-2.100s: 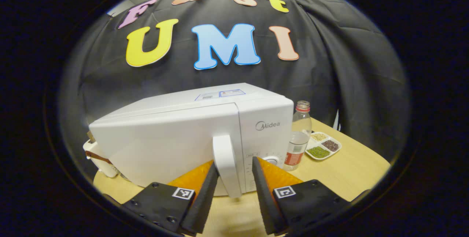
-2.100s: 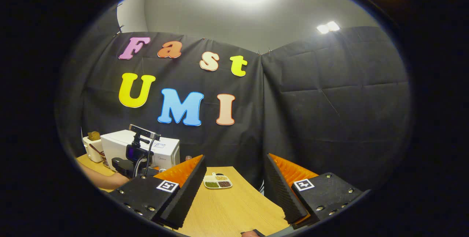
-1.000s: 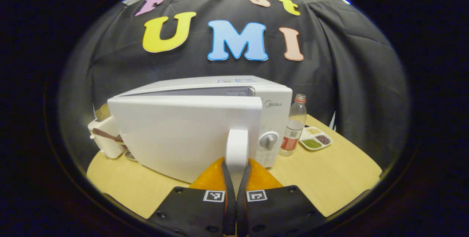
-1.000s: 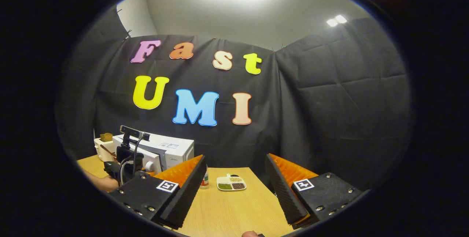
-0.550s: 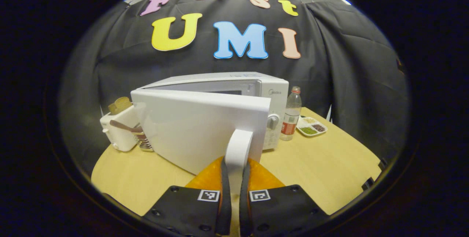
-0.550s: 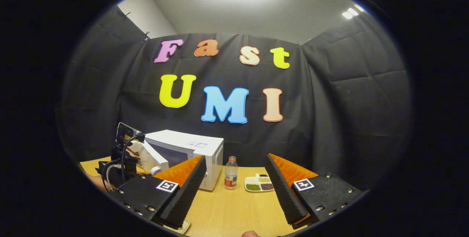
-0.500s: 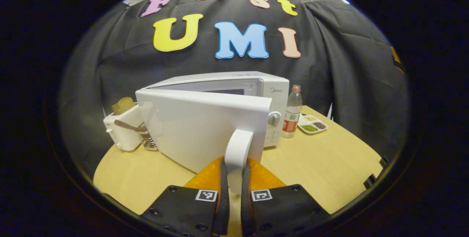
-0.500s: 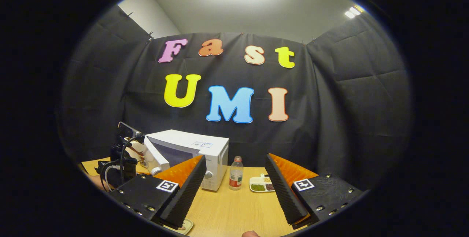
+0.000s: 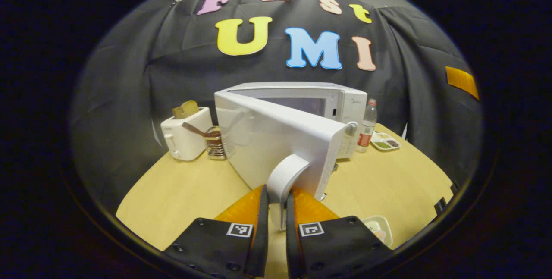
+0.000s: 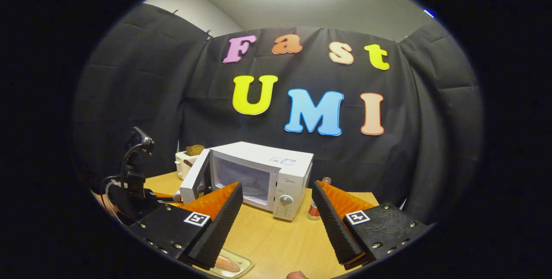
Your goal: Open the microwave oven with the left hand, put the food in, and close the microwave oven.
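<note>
Here the white box-shaped microwave oven (image 9: 319, 98) stands toward the back of the pale wooden desk (image 9: 181, 192), its hinged white door (image 9: 276, 141) swung partly open. The door looks rigid and light on its hinge; its curved white plastic handle (image 9: 284, 175) is probably smooth, so a firm pinch across it seems the best hold. The left tool (image 9: 276, 210) is clenched on that handle. In the right gripper view, the right tool (image 10: 276, 223) hangs with fingers spread, holding nothing, above a small pale tray of food (image 10: 226, 264) at the near edge.
</note>
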Tool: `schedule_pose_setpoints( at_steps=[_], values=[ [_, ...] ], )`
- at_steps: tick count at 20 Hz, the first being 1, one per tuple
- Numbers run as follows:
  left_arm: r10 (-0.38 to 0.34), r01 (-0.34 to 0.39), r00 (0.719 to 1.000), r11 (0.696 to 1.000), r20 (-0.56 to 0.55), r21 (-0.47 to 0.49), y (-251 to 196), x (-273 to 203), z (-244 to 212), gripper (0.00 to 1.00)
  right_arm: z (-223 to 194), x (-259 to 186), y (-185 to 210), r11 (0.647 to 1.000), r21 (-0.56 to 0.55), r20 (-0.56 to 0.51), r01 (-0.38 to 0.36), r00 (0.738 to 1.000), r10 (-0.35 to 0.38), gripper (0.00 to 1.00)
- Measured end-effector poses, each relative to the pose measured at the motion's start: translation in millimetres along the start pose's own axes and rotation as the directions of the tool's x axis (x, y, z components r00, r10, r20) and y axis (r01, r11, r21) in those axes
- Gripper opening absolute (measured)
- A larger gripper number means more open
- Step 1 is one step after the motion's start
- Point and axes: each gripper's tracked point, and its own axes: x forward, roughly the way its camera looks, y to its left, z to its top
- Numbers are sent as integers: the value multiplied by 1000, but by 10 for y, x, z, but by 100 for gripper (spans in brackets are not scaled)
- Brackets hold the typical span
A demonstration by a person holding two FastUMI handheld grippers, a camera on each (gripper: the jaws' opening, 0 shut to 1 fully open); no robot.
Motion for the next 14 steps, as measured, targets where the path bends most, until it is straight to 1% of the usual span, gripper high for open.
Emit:
schedule_pose_setpoints(
  at_steps=[4,5,6,8,10,12,14],
  values=[
    [82,-82,997,995,-12,-53,527,-208,-122,25,-17,154,304,998,-24,-14,-64,998,64,98],
    [95,-96,995,993,-19,-68,654,-248,-160,26,-21,190,394,996,-30,-17,-81,997,80,99],
    [104,-105,994,991,-22,-84,771,-279,-185,24,-23,220,478,995,-36,-21,-97,995,96,99],
    [105,-108,994,987,-23,-122,972,-330,-217,24,-31,269,639,991,-49,-29,-124,992,123,99],
    [85,-88,996,983,-22,-160,1093,-377,-254,25,-34,297,806,987,-59,-37,-150,988,148,99],
    [73,-75,997,983,-19,-168,1202,-416,-278,25,-48,327,952,983,-69,-48,-171,985,168,99],
    [61,-63,998,984,-17,-165,1288,-406,-291,29,-70,345,1075,980,-78,-64,-184,982,179,99]
  ],
)
